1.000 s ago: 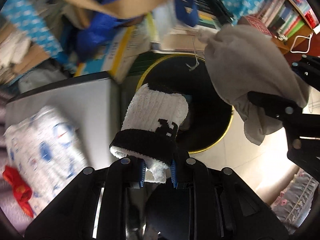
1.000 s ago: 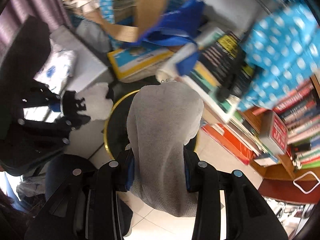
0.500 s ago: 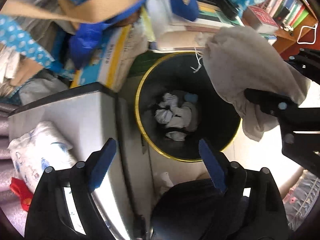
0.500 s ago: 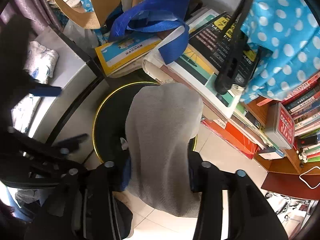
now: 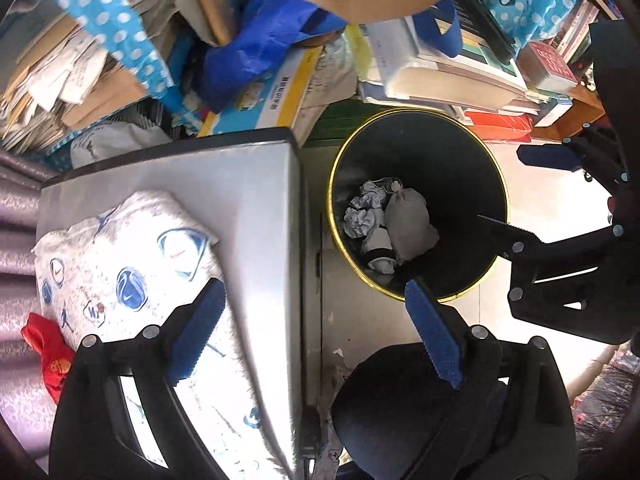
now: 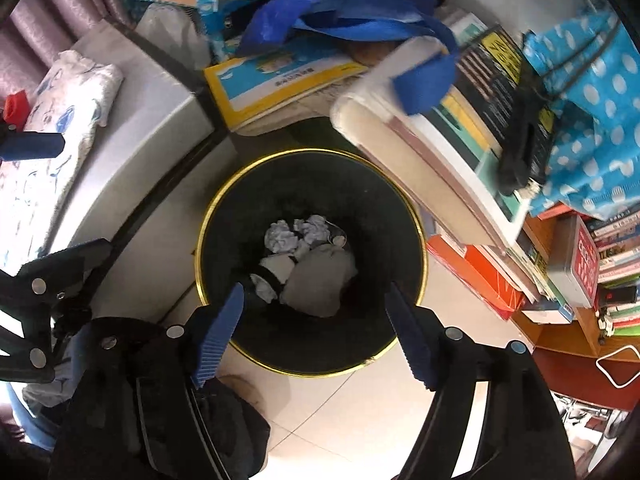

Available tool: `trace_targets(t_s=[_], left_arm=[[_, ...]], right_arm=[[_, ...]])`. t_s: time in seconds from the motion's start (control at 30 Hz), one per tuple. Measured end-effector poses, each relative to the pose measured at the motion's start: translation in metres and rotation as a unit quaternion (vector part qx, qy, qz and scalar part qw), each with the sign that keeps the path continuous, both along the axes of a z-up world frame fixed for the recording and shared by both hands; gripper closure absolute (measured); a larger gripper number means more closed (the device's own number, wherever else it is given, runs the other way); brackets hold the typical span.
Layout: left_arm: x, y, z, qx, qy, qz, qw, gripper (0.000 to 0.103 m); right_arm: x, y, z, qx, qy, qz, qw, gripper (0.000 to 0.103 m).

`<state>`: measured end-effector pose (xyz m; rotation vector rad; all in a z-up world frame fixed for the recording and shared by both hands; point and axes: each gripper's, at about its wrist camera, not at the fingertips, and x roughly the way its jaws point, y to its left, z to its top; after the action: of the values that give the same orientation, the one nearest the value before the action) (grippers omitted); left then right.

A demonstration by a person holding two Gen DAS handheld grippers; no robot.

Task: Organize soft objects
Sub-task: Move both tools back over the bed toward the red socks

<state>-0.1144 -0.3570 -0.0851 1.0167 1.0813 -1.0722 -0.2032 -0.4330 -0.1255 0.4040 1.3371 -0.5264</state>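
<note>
A black bin [image 5: 452, 160] with a gold rim stands on the tiled floor beside a grey table. At its bottom lie a grey cloth pouch [image 5: 408, 224], a white sock with a black band [image 5: 378, 250] and crumpled paper [image 5: 362, 214]. My left gripper [image 5: 316, 320] hangs over the table's edge and the bin's near rim, its jaws opening with nothing between them. My right gripper [image 6: 314, 320] hovers right over the bin [image 6: 360, 200], jaws opening and empty. Below it lie the grey pouch [image 6: 320, 276] and the sock [image 6: 272, 272].
A folded white cloth with blue prints [image 5: 132, 264] and a small red item [image 5: 48, 352] lie on the grey table [image 5: 248, 184]. Stacked books [image 6: 440, 152], a blue bag [image 6: 340, 12] and a polka-dot bag [image 6: 592, 100] crowd behind the bin. Pale floor tiles [image 6: 360, 408] show in front.
The left gripper opened and let the sock fall into the bin. The right gripper opened and let go of the grey pouch, which now lies in the bin.
</note>
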Motion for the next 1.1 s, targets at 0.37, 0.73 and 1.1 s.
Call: trace_targets(t_s=[0.37,0.73,1.1], left_arm=[[0.040,0.043,0.008,-0.006,-0.007,0.068,0.9977,0.014],[0.099,0.108,0.020,-0.013,-0.016,0.169,0.9854,0.014],[0.146,0.176,0.029,-0.012,-0.024,0.246,0.9688,0.013]], right_arm=[[0.049,0.034,0.022,-0.011,-0.031,0.062,0.998,0.027],[0.123,0.087,0.044,-0.019,-0.058,0.152,0.986,0.027],[0.189,0.141,0.052,-0.006,-0.072,0.215,0.974,0.024]])
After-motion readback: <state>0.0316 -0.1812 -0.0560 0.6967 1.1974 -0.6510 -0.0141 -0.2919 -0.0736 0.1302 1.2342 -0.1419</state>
